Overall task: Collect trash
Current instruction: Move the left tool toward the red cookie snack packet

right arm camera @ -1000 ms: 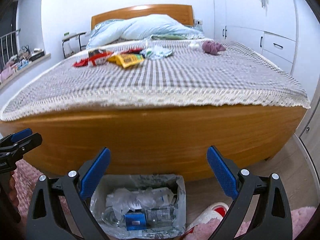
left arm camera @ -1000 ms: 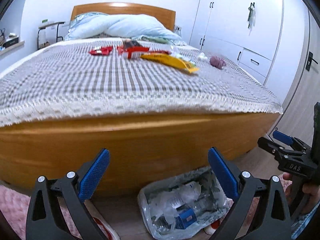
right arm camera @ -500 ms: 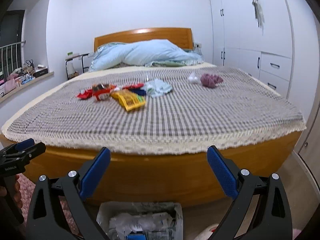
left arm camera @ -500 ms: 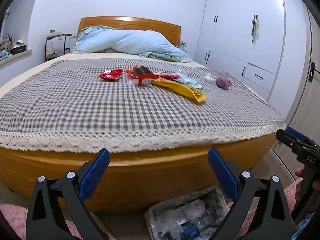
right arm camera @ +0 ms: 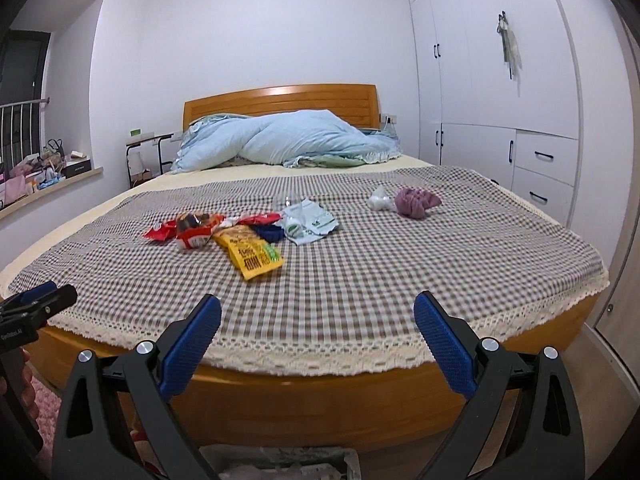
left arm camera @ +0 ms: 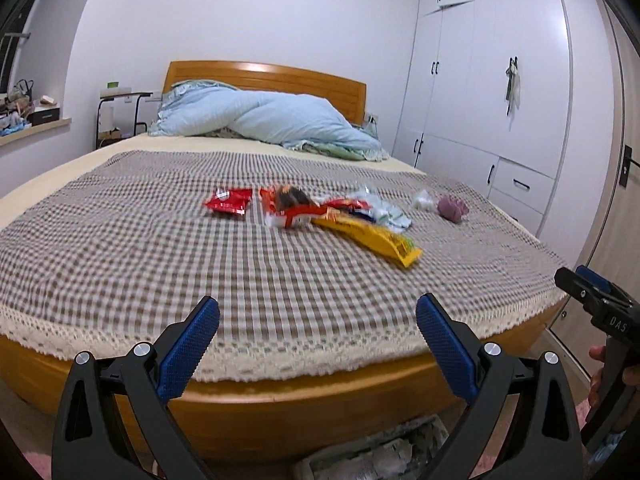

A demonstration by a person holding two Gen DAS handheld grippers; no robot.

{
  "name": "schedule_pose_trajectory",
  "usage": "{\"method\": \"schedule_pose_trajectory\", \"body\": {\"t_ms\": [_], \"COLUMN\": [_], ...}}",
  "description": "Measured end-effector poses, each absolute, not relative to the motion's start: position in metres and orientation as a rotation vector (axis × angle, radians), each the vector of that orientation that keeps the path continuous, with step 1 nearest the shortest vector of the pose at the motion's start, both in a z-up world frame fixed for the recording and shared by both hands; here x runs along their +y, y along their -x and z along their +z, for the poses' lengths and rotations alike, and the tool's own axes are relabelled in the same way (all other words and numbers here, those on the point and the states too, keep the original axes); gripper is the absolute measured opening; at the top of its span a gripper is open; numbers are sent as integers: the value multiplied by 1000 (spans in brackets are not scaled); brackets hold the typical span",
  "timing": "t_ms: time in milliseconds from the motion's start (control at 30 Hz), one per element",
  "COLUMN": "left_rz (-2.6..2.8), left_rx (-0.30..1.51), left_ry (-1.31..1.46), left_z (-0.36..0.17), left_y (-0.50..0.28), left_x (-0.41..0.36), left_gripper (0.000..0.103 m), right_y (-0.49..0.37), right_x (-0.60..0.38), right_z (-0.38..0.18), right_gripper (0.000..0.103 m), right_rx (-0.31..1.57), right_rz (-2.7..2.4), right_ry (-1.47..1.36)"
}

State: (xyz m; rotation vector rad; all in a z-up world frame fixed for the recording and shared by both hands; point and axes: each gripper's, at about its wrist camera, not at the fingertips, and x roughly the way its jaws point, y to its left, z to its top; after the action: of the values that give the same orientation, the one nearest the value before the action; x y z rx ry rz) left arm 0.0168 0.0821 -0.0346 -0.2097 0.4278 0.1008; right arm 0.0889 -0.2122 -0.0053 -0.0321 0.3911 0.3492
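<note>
Snack wrappers lie in the middle of the checked bedspread (left arm camera: 120, 248): a red packet (left arm camera: 229, 201), a red-and-white wrapper (left arm camera: 288, 210), a yellow packet (left arm camera: 370, 238) (right arm camera: 252, 254) and a pale green-white pouch (right arm camera: 310, 222). A white crumpled tissue (right arm camera: 379, 201) sits further right beside a purple cloth (right arm camera: 416, 202). My left gripper (left arm camera: 318, 344) and my right gripper (right arm camera: 318, 342) both stand open and empty above the foot of the bed, well short of the wrappers. A clear trash bag (left arm camera: 380, 452) (right arm camera: 280, 462) lies on the floor below them.
The wooden bed frame (left arm camera: 280, 408) runs across in front. A blue duvet (right arm camera: 280, 140) is heaped at the headboard. White wardrobes (left arm camera: 500, 100) line the right wall. A bedside stand (left arm camera: 120, 116) and a cluttered sill (right arm camera: 44, 168) are at the left.
Both grippers have risen from floor level to above the bed's edge, so the trash bag has dropped to the bottom of both views. The jaws stayed open.
</note>
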Motion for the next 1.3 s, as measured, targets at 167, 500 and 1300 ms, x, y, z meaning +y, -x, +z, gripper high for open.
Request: {"method": "schedule_pose_trajectory", "body": {"t_ms": [167,500,1300], "left_rz": [99,84,126], "left_rx": [405,375,461], "left_ry": [221,238,246], "left_z": [-25,-19,-32], "left_y": [-25,-41,-137], "left_x": [89,98,127], "left_gripper": [95,95,95], "right_y": [-95,-108,-173], "right_x": [-207,-190,-154], "right_z": [0,7,-16], "right_gripper": [93,93,93], "right_rx": [370,335,315], "right_rz": [345,335,323], "right_ry": [40,56,166]}}
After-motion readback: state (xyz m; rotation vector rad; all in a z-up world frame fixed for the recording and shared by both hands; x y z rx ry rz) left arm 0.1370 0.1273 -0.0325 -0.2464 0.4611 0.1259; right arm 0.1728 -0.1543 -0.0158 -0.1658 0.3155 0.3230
